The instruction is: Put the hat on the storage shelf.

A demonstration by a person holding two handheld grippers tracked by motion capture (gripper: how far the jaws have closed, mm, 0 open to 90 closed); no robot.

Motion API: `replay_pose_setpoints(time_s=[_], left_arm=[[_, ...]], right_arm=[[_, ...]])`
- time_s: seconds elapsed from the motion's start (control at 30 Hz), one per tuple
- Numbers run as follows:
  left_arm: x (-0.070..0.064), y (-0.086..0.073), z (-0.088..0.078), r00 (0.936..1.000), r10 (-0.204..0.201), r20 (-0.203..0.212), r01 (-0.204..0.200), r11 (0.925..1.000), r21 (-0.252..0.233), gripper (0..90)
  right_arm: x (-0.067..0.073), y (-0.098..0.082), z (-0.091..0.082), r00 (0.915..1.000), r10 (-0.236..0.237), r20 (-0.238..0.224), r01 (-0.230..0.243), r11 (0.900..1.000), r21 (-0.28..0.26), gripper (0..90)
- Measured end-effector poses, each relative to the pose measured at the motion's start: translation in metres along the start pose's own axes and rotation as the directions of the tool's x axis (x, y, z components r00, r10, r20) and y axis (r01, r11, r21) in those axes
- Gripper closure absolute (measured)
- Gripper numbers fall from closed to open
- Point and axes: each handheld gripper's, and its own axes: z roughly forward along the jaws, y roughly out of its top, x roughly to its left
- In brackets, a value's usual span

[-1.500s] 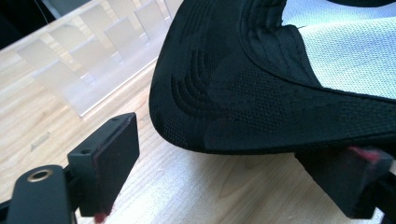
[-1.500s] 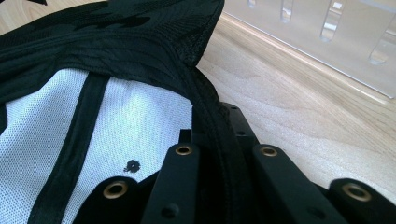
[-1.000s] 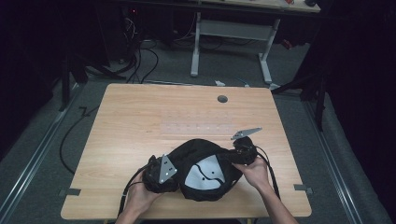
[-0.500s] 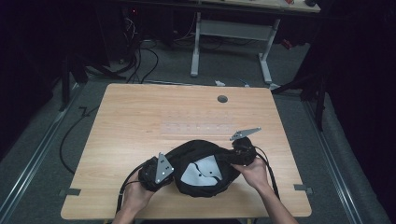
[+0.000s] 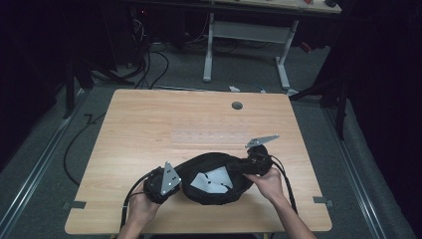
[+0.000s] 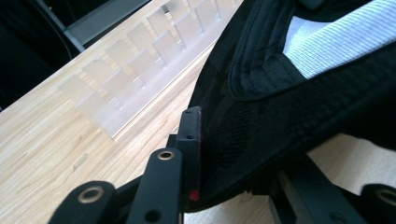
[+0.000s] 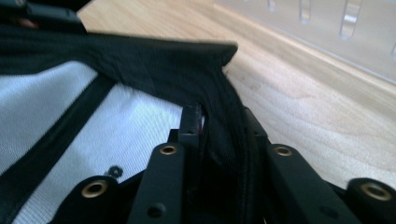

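Black bag (image 5: 214, 186) lies between both tools on the counter (image 5: 149, 129). Left tool (image 6: 233, 172) has just been closing onto its rim; right tool (image 7: 219, 126), gripping the opposite rim, has just been opening slightly, so stretching may follow.

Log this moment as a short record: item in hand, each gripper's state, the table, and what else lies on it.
item: black cap, upside down, white lining facing up
left gripper: jaws have just been closing; clamped on the cap's rim
right gripper: jaws have just been opening a little; the cap's edge is between them and the pads press on it
table: light wood, round grommet hole near the far edge
other: clear plastic rack lying flat at mid-table, apart from the cap
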Motion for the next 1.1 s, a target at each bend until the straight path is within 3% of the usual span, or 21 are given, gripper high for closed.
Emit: replay_pose_setpoints(time_s=[0.07, 0.2, 0.23, 0.43, 0.53, 0.63, 0.7, 0.9, 1.0, 1.03, 1.1], left_arm=[[0.0, 0.0, -0.001, 0.9999, 0.01, 0.012, -0.01, 0.9999, 0.012, 75.5], [-0.002, -0.002, -0.003, 0.9994, 0.015, 0.032, -0.015, 0.9997, 0.02, 79.5], [-0.003, -0.003, -0.004, 0.9985, 0.033, 0.044, -0.035, 0.9985, 0.041, 80.7], [-0.01, -0.004, -0.008, 0.9945, 0.056, 0.089, -0.062, 0.9958, 0.068, 85.6], [-0.014, -0.002, -0.009, 0.9913, 0.052, 0.121, -0.062, 0.9947, 0.082, 86.4], [-0.013, -0.004, -0.009, 0.9922, 0.059, 0.11, -0.069, 0.9928, 0.098, 86.5], [-0.007, -0.006, -0.013, 0.9948, 0.031, 0.097, -0.041, 0.9935, 0.106, 86.5], [0.002, -0.006, -0.021, 0.9976, -0.015, 0.067, 0.009, 0.9952, 0.098, 86.5], [0.011, -0.003, -0.026, 0.9974, -0.062, 0.038, 0.058, 0.9954, 0.076, 86.5], [0.011, -0.003, -0.026, 0.9974, -0.062, 0.038, 0.058, 0.9954, 0.076, 86.5], [0.017, 0.002, -0.028, 0.994, -0.107, 0.022, 0.106, 0.9927, 0.057, 86.4]], right_arm=[[-0.001, 0.001, -0.002, 0.9999, 0.01, -0.002, -0.01, 1.0, -0.019, 72.4], [-0.001, 0.004, -0.006, 0.9991, 0.025, 0.035, -0.023, 0.998, -0.059, 66.7], [-0.002, 0.005, -0.008, 0.9987, 0.028, 0.043, -0.025, 0.997, -0.076, 65.2], [-0.005, 0.011, -0.018, 0.9948, 0.037, 0.095, -0.024, 0.991, -0.128, 57.5], [-0.009, 0.02, -0.033, 0.9927, 0.055, 0.107, -0.033, 0.979, -0.199, 52.5], [-0.012, 0.024, -0.044, 0.9899, 0.071, 0.123, -0.04, 0.97, -0.241, 50.8], [-0.015, 0.023, -0.051, 0.9883, 0.094, 0.12, -0.059, 0.961, -0.27, 50.3], [-0.022, 0.014, -0.058, 0.9822, 0.112, 0.151, -0.064, 0.955, -0.29, 49.4], [-0.026, 0.007, -0.058, 0.9788, 0.126, 0.162, -0.072, 0.95, -0.305, 48.8], [-0.027, 0.004, -0.057, 0.9775, 0.129, 0.167, -0.074, 0.951, -0.301, 48.3], [-0.029, -0.001, -0.054, 0.9733, 0.129, 0.19, -0.071, 0.956, -0.286, 47.2]])
